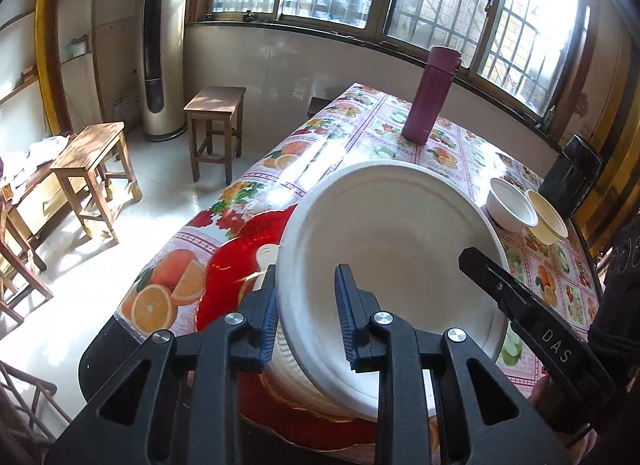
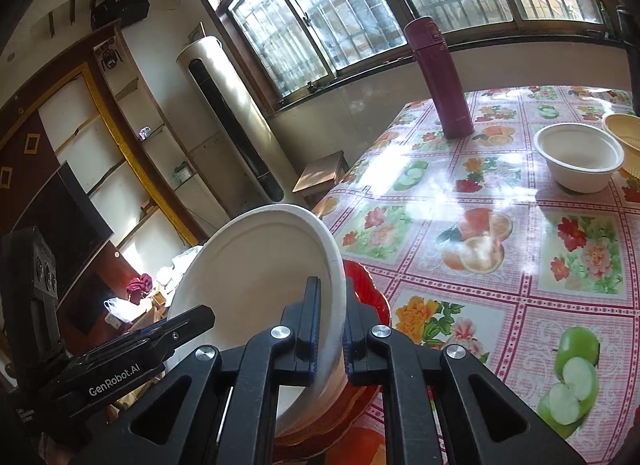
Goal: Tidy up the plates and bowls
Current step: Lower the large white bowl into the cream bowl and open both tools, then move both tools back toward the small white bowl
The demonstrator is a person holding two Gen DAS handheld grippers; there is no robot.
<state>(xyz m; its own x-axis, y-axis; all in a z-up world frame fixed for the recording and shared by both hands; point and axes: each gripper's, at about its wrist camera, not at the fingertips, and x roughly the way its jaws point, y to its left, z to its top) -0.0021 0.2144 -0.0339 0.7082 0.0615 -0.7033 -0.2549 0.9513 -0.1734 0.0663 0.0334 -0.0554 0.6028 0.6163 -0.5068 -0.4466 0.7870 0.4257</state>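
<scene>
While both grippers share one load, the relation that governs the coming move is that the white plate is pinched at two points on its rim and tilted on edge, so neither hand can shift without the other. Left gripper is closed on the near-left part of the rim, lower centre of the left wrist view, its blue pads either side of the plate wall, with the plate face spreading up and to the right from them. Right gripper is clamped tight on the opposite edge, lower centre of the right wrist view, the plate face leaning away to the left. Neither hand is nearer; both are in contact. Under the plate sit a stack of white dishes, number not determinable, and a red tray on the near edge of the fruit-print table. Count elsewhere: two bowls, one white bowl and one yellow bowl touching it, at right of both views; one maroon flask upright, upper centre. Judgement: the plate is in transit toward a stack, so the hands must travel together.
</scene>
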